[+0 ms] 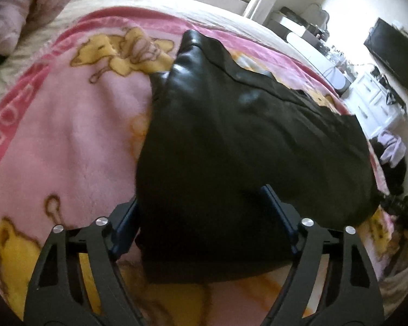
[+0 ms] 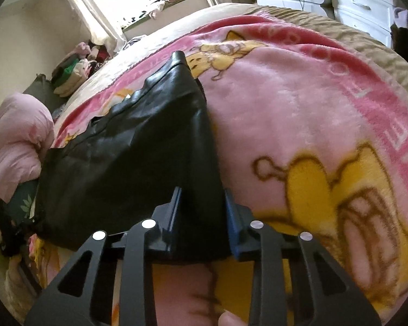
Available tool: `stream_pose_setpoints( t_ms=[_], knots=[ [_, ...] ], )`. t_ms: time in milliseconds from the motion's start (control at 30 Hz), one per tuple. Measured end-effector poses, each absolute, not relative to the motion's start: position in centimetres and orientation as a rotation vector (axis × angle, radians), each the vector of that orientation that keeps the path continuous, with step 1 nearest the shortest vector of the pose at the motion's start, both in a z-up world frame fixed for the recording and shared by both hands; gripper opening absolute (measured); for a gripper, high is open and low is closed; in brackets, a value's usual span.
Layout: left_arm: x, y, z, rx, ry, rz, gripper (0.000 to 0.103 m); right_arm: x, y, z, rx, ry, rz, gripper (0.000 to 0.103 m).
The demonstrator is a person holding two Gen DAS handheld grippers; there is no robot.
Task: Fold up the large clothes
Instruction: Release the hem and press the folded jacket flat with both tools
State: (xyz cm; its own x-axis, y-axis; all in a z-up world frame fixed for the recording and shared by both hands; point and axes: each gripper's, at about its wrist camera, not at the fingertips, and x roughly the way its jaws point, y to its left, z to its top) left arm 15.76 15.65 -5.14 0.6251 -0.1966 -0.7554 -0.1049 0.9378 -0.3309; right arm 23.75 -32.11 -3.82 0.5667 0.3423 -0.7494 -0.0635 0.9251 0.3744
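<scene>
A black, shiny, leather-like garment (image 1: 231, 141) lies spread on a pink fleece blanket (image 1: 68, 135) printed with yellow cartoon bears, which covers a bed.

In the left wrist view, the left gripper (image 1: 204, 212) reaches down over the garment's near edge. Its two blue-padded fingers (image 1: 278, 212) stand wide apart, with a broad fold of the garment filling the gap between them. Whether the pads actually press the material cannot be told (the left pad is partly hidden behind the cloth).

In the right wrist view, the right gripper (image 2: 202, 212) sits at the garment's near right corner. Its fingers (image 2: 232, 217) are drawn close together and pinch a narrow bunch of the black material (image 2: 138, 146), which fans out from the pads toward the upper left. The rest of the garment stretches away across the blanket toward a pink quilt (image 2: 16, 141) bundled at the bed's left.
</scene>
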Motion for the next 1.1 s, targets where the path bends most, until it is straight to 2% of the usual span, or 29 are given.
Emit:
stream_pose_setpoints(
  t_ms=[167,467,533,633,700,767,867,933,967,1000,1100],
  knots=[
    [14.1,14.1,-4.3,-0.344,0.903,-0.062,0.071,24.1,-33.0,-4.0,0.330,0.973,0.241,0.028],
    [13.5,13.8,-3.8,-0.327,0.899,-0.062,0.071,22.5,-32.5,-3.7,0.258,0.985,0.256,0.021],
    [13.8,14.0,-4.0,-0.334,0.900,-0.063,0.074,22.3,-32.8,-3.7,0.269,0.981,0.239,0.025],
    [13.9,14.4,-4.1,-0.352,0.902,-0.064,0.079,22.2,-33.1,-2.7,0.264,0.953,0.214,0.045],
    [13.8,14.5,-3.9,-0.361,0.895,-0.063,0.085,21.7,-32.9,-1.3,0.241,0.883,0.183,0.062],
    [13.9,14.6,-3.5,-0.359,0.874,-0.060,0.092,20.8,-32.2,0.4,0.204,0.785,0.167,0.067],
    [14.5,14.6,-3.3,-0.340,0.860,-0.036,0.094,19.2,-27.9,2.3,0.108,0.666,0.255,0.066],
    [15.2,14.8,-3.7,-0.343,0.872,-0.018,0.094,18.4,-24.7,2.6,0.046,0.641,0.341,0.060],
    [15.4,14.9,-3.9,-0.346,0.878,-0.013,0.094,18.0,-22.9,2.6,0.012,0.638,0.385,0.052],
    [15.8,15.0,-4.3,-0.348,0.886,-0.006,0.094,17.7,-20.8,2.4,-0.018,0.642,0.436,0.049],
    [16.3,15.5,-4.9,-0.378,0.899,-0.010,0.094,17.1,-16.3,0.9,-0.063,0.697,0.529,0.048]
  ],
)
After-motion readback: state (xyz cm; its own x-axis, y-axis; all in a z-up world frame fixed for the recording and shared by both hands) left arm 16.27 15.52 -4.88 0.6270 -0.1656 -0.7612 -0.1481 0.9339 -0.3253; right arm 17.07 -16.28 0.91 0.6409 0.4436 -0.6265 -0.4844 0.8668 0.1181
